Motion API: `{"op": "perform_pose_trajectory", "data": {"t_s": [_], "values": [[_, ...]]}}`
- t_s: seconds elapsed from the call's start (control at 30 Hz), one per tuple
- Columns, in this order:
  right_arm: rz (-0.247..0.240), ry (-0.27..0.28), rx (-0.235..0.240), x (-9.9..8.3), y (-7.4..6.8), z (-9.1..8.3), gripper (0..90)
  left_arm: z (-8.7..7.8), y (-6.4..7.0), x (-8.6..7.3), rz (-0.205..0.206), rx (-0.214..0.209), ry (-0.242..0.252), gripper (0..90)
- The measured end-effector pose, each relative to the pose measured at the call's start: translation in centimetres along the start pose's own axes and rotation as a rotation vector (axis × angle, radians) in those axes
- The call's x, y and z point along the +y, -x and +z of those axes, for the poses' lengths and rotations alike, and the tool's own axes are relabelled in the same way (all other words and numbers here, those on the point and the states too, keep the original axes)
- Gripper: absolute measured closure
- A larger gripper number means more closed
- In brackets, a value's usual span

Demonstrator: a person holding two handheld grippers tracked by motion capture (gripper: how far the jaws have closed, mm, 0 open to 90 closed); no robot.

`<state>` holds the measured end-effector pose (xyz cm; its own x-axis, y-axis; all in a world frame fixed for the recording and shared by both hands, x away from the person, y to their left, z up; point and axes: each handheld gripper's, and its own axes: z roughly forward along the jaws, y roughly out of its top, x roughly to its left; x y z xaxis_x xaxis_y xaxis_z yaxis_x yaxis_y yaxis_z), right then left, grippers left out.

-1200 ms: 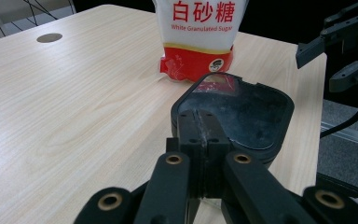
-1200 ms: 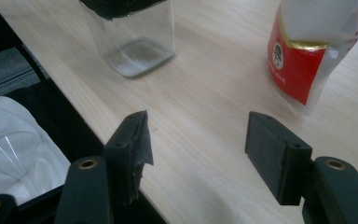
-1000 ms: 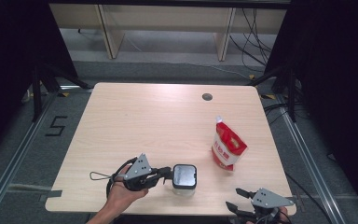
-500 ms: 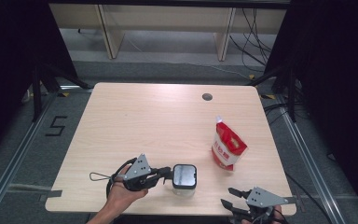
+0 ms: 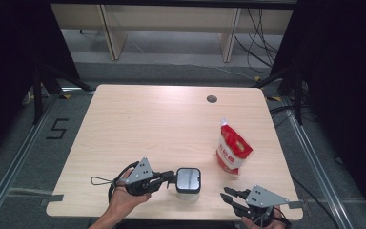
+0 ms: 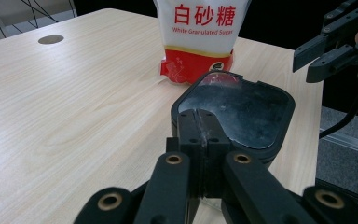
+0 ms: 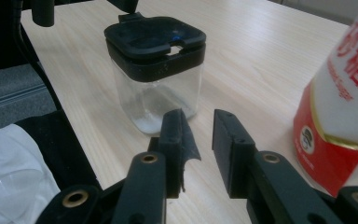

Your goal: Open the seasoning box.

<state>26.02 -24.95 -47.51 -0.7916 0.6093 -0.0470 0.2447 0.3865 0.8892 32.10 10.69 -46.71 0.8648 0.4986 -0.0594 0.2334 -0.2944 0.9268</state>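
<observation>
Beside sugar bag (image 5: 232, 149), lidded clear jar (image 5: 188, 180)

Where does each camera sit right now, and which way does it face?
High view: above the near edge, looking forward and down on the table; left gripper and right gripper show.
Left gripper view: on that gripper, facing the jar and sugar bag; jaws closed.
Right gripper view: low, facing the jar; jaws apart.
Every view shares jar and bag.

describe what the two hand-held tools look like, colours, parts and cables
Both tools, left tool and right tool, are black, with two flat-faced jaws on linked arms joined by brass-coloured pivot pins. Each carries a grey three-cornered plate on top. A thin black cable loops from the left one.
</observation>
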Motion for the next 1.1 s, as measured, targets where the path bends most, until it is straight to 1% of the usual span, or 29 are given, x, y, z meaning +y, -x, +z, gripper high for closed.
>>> {"op": "perform_pose_trajectory", "data": {"t_s": [0.03, 0.13, 0.17, 0.2, 0.23, 0.27, 0.33, 0.43, 0.47, 0.5, 0.53, 0.57, 0.67, 0.83, 0.87, 0.9, 0.93, 0.97, 1.03, 1.1], "values": [[-0.018, 0.006, 0.010, 0.2, 0.0, 0.3, 78.0, 0.0, 0.0, 0.0, 0.000, 0.000, 0.000, 89.1], [-0.023, 0.013, 0.014, 0.5, 0.0, 0.6, 79.8, 0.0, 0.1, 0.0, 0.000, 0.003, 0.004, 89.1], [-0.023, 0.016, 0.020, 0.7, 0.0, 0.9, 81.2, 0.0, 0.0, 0.0, 0.016, -0.002, 0.003, 89.1], [-0.023, 0.016, 0.020, 0.7, 0.0, 0.9, 81.2, 0.0, 0.0, 0.0, 0.016, -0.002, 0.003, 89.1], [-0.034, 0.018, 0.025, 0.9, 0.1, 1.2, 81.7, 0.1, 0.0, 0.0, 0.015, -0.002, 0.004, 89.1], [-0.033, 0.013, 0.028, 1.1, 0.0, 1.5, 82.4, 0.0, 0.0, 0.0, 0.001, 0.005, 0.001, 89.1], [-0.043, 0.009, 0.033, 1.1, 0.0, 1.7, 82.7, 0.0, 0.1, -0.1, 0.001, 0.006, 0.002, 89.1], [-0.043, 0.007, 0.043, 1.5, -0.2, 2.2, 83.9, 0.0, 0.1, -0.1, 0.001, 0.002, 0.006, 89.1], [-0.059, 0.008, 0.046, 1.6, -0.1, 2.4, 83.9, 0.0, 0.0, -0.1, 0.000, 0.003, 0.008, 89.1], [-0.056, 0.008, 0.060, 1.7, -0.2, 2.8, 84.0, 0.0, 0.0, -0.1, 0.000, 0.005, 0.007, 89.1], [-0.056, 0.008, 0.060, 1.7, -0.2, 2.8, 84.0, 0.0, 0.0, -0.1, 0.000, 0.005, 0.007, 89.1], [-0.066, 0.003, 0.051, 1.8, -0.3, 2.8, 84.4, 0.0, 0.0, -0.1, 0.001, 0.004, 0.007, 89.1], [-0.068, 0.002, 0.061, 1.9, -0.4, 3.1, 85.5, 0.0, 0.0, -0.1, -0.010, -0.001, 0.008, 89.1], [-0.078, 0.002, 0.061, 2.1, -0.5, 3.3, 86.3, 0.0, 0.0, -0.1, -0.009, -0.001, 0.007, 89.1], [-0.087, 0.012, 0.062, 2.2, -0.5, 3.4, 86.6, 0.0, 0.0, -0.1, -0.008, 0.000, 0.008, 89.1], [-0.084, 0.004, 0.066, 2.3, -0.6, 3.5, 87.6, 0.0, 0.0, -0.1, -0.008, -0.002, 0.007, 89.1], [-0.093, 0.005, 0.074, 2.3, -0.6, 3.6, 87.8, 0.0, 0.0, -0.2, -0.021, -0.002, 0.009, 89.1], [-0.102, 0.010, 0.071, 2.4, -0.6, 3.6, 88.1, 0.0, 0.0, -0.2, -0.021, -0.002, 0.009, 89.1], [-0.095, 0.005, 0.074, 2.5, -0.7, 3.7, 88.2, 0.0, 0.0, -0.2, -0.020, -0.001, 0.008, 89.1], [-0.091, 0.015, 0.077, 2.5, -0.8, 3.8, 88.7, 0.0, 0.0, -0.2, -0.019, -0.005, 0.003, 89.1]]}}
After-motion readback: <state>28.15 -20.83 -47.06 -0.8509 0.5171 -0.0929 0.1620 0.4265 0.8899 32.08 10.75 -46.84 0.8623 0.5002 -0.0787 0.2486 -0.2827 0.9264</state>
